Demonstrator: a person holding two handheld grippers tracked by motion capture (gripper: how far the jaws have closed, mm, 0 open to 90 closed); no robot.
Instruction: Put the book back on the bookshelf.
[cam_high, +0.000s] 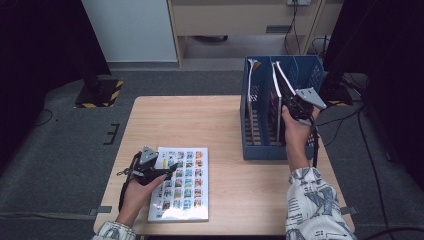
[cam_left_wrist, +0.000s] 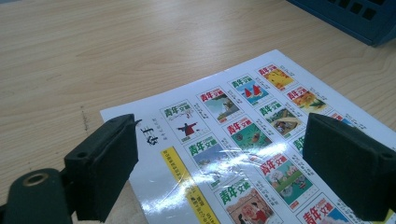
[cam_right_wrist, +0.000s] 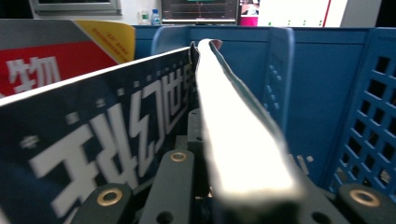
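A magazine (cam_high: 182, 182) with a grid of small colour cover pictures lies flat on the wooden table (cam_high: 200, 120) near the front edge. My left gripper (cam_high: 169, 171) hovers over its left edge, open, with nothing between the jaws; in the left gripper view the gripper (cam_left_wrist: 219, 154) frames the glossy page (cam_left_wrist: 243, 126). My right gripper (cam_high: 290, 100) is in the blue basket (cam_high: 272, 150) at the table's right, shut on the top edge of a tilted magazine (cam_high: 281, 75). Seen from the right gripper (cam_right_wrist: 205, 154), that pale edge (cam_right_wrist: 233, 140) runs away from the jaws.
Two more magazines stand in the basket: one in the left slot (cam_high: 251, 80) and a dark blue one (cam_right_wrist: 93, 126) just left of the held one, with a red cover (cam_right_wrist: 42, 60) behind. The basket's perforated wall (cam_right_wrist: 369, 140) is close on the right. Cables trail on the floor.
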